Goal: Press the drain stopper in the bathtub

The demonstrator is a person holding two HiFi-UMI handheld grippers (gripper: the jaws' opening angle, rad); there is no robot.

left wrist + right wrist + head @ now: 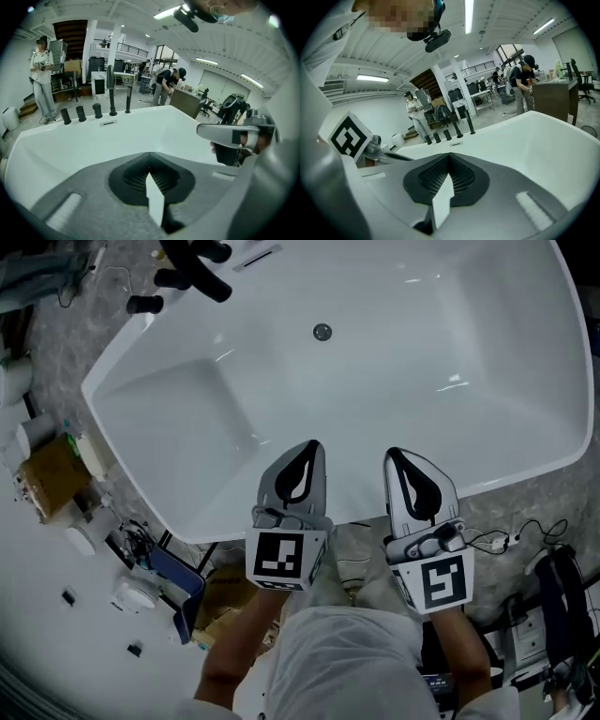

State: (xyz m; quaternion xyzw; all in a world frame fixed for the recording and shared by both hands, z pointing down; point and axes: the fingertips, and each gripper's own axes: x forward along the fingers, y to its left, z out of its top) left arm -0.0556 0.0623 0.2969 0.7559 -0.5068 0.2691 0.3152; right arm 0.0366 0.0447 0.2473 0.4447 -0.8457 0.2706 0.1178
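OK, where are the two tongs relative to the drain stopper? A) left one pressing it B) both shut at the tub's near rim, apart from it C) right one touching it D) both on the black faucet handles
B: the left tongs and right tongs are shut at the bathtub near rim, with the drain stopper untouched farther in.

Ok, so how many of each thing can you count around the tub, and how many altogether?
Bathtub: 1
Drain stopper: 1
Black tap posts: 5
Grippers: 2, the left gripper and the right gripper
Total: 9
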